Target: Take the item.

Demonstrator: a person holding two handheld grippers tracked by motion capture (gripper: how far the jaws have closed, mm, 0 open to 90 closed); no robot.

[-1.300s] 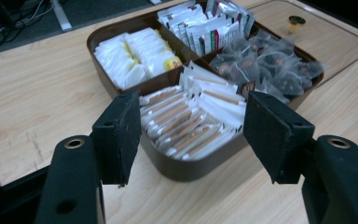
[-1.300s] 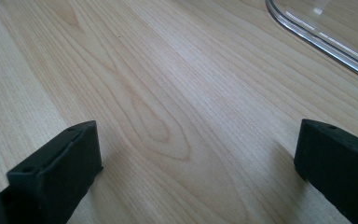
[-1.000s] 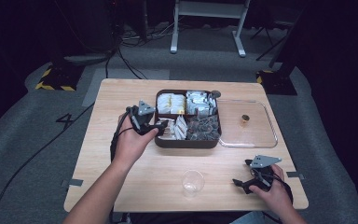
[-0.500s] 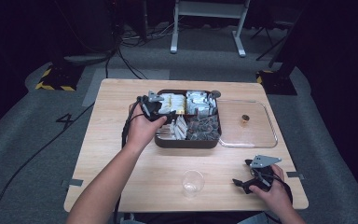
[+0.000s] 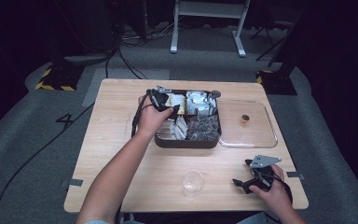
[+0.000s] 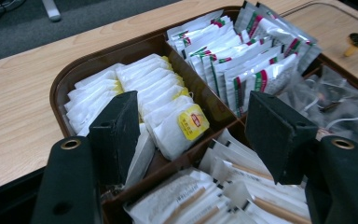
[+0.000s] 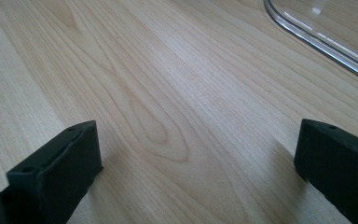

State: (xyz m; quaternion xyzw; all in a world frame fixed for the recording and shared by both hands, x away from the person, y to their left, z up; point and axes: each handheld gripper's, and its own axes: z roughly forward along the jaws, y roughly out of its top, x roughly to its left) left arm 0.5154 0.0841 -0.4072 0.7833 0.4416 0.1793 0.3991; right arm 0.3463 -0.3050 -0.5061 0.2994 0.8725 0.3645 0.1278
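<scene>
A light wooden table [image 5: 121,154] seen from above, with a person's two forearms coming in from its near edge.

Toward the left of the table's far half, the left hand [image 5: 151,119] holds the left gripper [image 5: 161,99] over the far left corner of a dark brown compartment tray [image 5: 186,142]. In the left gripper view its jaws stand wide apart, released, holding nothing. Between them lies a compartment of white tea bags [image 6: 144,93], the nearest one bearing a yellow tag [image 6: 193,122]. The compartment to the right of it holds silver sachets [image 6: 256,70] with red and green marks. The near compartment holds white paper packets [image 6: 200,196], some showing wooden sticks inside. Farther right is a compartment of clear-wrapped dark items [image 6: 340,100].

Near the table's near edge, about midway along it, stands a small clear plastic cup [image 5: 192,183].

Touching the tray's right side, a clear lid [image 5: 256,135] lies flat on the table with a small brass-coloured knob [image 5: 245,119] on it.

At the near right corner, the right hand [image 5: 272,189] rests the right gripper [image 5: 254,176] on the table. In the right gripper view its jaws are spread wide over bare wood, released, with the lid's rim at the upper right.
</scene>
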